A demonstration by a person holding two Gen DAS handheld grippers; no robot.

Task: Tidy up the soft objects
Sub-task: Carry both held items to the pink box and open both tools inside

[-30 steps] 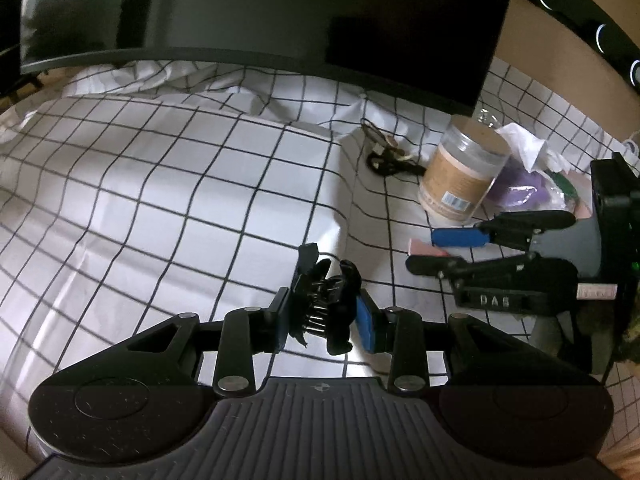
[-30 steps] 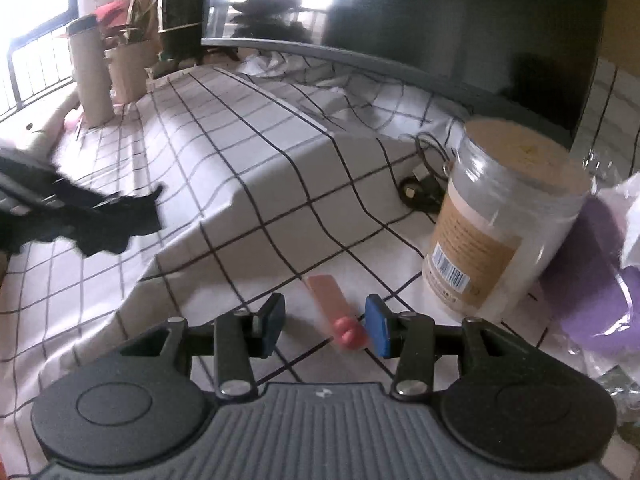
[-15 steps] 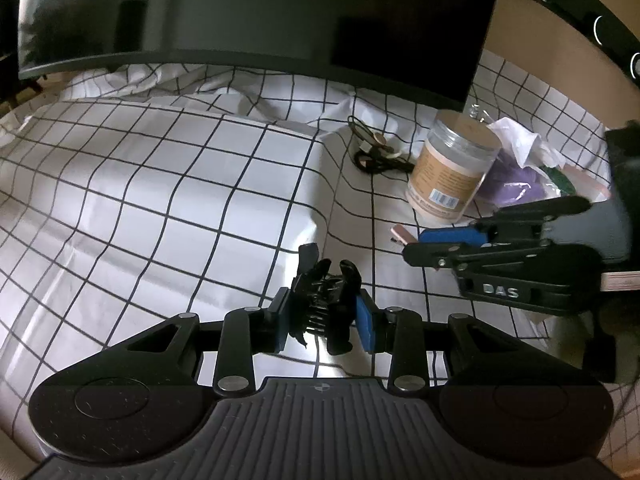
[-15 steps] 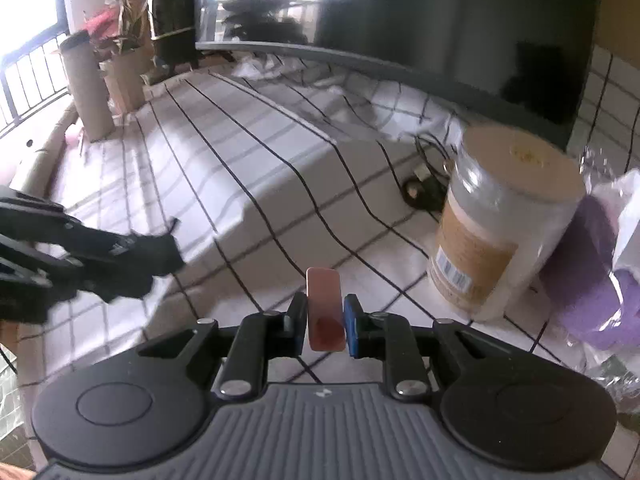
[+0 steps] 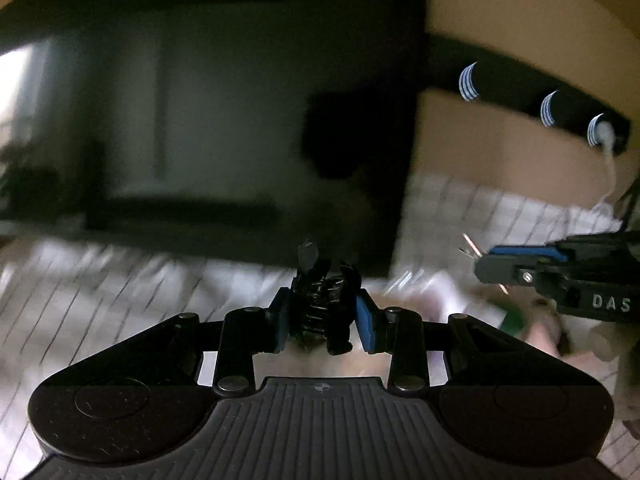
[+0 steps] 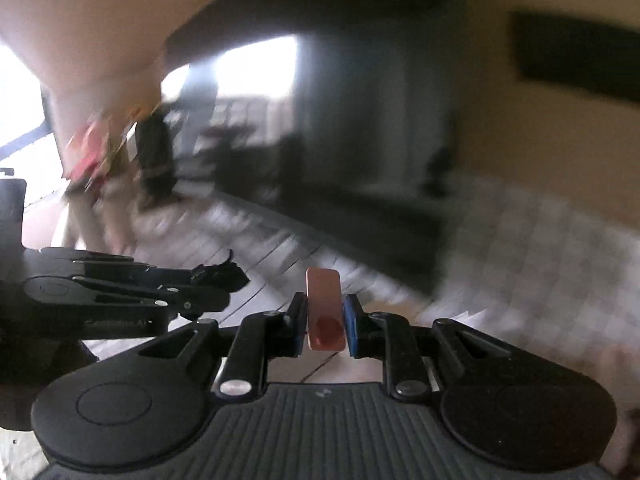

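Left wrist view shows the left gripper [image 5: 320, 316] clamped on a black toothed plastic hair claw [image 5: 320, 304], held in the air above the white cloth with black grid lines [image 5: 100, 300]. The right gripper [image 6: 325, 322] pinches a flat pink rectangular clip [image 6: 325, 312] between its blue pads [image 6: 352, 328], also off the cloth. Both grips look centred. I think it is best to carry both slowly, keep the squeeze even, and keep the two grippers apart.

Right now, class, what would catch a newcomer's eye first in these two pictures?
The pink flat clip stands upright, pinched in the right gripper at the bottom centre. The black claw clip sits gripped in the left gripper, low in its view. Behind both, a big dark screen looms over the blurred checked cloth.
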